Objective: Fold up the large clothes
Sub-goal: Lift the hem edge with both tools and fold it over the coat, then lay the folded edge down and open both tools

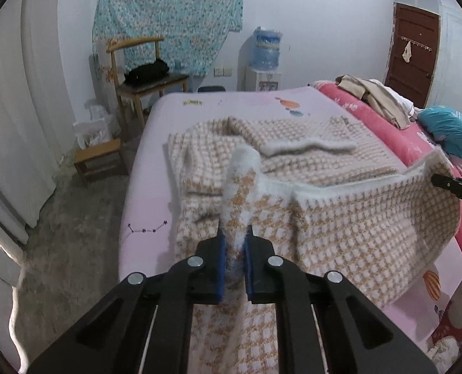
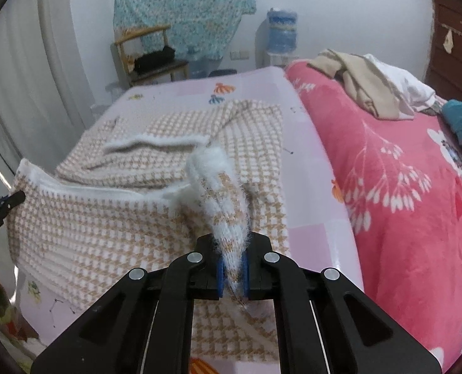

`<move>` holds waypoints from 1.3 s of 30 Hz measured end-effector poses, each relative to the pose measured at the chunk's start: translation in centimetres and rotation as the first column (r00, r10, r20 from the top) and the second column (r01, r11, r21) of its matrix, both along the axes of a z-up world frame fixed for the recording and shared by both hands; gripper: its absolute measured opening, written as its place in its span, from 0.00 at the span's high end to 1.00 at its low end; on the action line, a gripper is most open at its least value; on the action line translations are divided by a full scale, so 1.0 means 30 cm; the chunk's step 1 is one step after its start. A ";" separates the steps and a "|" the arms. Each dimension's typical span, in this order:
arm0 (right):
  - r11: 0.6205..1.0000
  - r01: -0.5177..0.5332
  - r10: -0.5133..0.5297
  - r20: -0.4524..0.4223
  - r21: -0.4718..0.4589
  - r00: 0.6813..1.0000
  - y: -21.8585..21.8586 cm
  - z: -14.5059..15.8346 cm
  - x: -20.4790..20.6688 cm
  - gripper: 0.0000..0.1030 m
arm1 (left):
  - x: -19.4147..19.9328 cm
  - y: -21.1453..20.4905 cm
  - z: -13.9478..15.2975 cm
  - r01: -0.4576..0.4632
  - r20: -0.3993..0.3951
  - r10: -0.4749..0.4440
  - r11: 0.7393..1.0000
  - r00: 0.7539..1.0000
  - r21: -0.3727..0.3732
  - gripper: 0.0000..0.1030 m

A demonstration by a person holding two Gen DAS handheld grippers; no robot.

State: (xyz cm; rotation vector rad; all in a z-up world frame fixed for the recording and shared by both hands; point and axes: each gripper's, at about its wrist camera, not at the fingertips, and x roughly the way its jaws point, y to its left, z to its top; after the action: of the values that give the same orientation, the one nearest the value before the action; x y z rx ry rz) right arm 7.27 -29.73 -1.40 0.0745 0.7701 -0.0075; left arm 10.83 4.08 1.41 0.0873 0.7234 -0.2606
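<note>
Left wrist view: left gripper (image 1: 234,243) clamped tight on a bunched fold of the knitted garment (image 1: 340,218), blue pads pressed into the fuzzy white edging.
Right wrist view: right gripper (image 2: 232,255) likewise closed hard on a second bunch of the same garment (image 2: 106,218); white trim sticks up past the fingers.
Garment: large tan-and-white houndstooth knit with a white border, spread over the pink sheet of the bed (image 1: 231,103); near edge lifted off the sheet between the two grippers, far part lying flat and rumpled.
Edge between grips: white hem runs roughly level from one gripper to the other, sagging slightly in the middle.
Other gripper seen: black tip of the right gripper shows at the right rim of the left view, at the raised corner of the knit.
Bed, right side: red floral blanket (image 2: 402,171) alongside the knit, a pile of beige clothes (image 2: 364,84) on it farther back.
Room beyond: wooden chair (image 1: 143,74) with a dark item on its seat, water dispenser (image 1: 265,59) by the wall, brown door (image 1: 413,53) at far right.
</note>
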 end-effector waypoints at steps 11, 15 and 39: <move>0.999 0.001 -0.009 0.161 0.046 0.987 -0.045 0.167 0.007 0.94 | 0.023 -0.012 0.193 0.020 0.159 -0.015 0.999 0.987 -0.030 0.92; 0.999 -0.031 0.025 0.223 0.024 0.974 -0.048 0.252 0.100 0.95 | 0.106 -0.014 0.262 0.026 0.220 -0.019 0.999 0.975 -0.027 0.92; 0.902 0.077 -0.013 -0.150 0.426 0.989 -0.385 -0.169 1.039 0.35 | 1.050 0.076 -0.124 -0.137 -0.256 0.118 0.989 0.960 -0.059 0.44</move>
State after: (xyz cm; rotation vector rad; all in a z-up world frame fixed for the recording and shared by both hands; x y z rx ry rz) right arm 38.44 -41.28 -6.47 0.5198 0.9043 0.1159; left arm 42.35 6.36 -2.30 -0.0668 0.9669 -0.1771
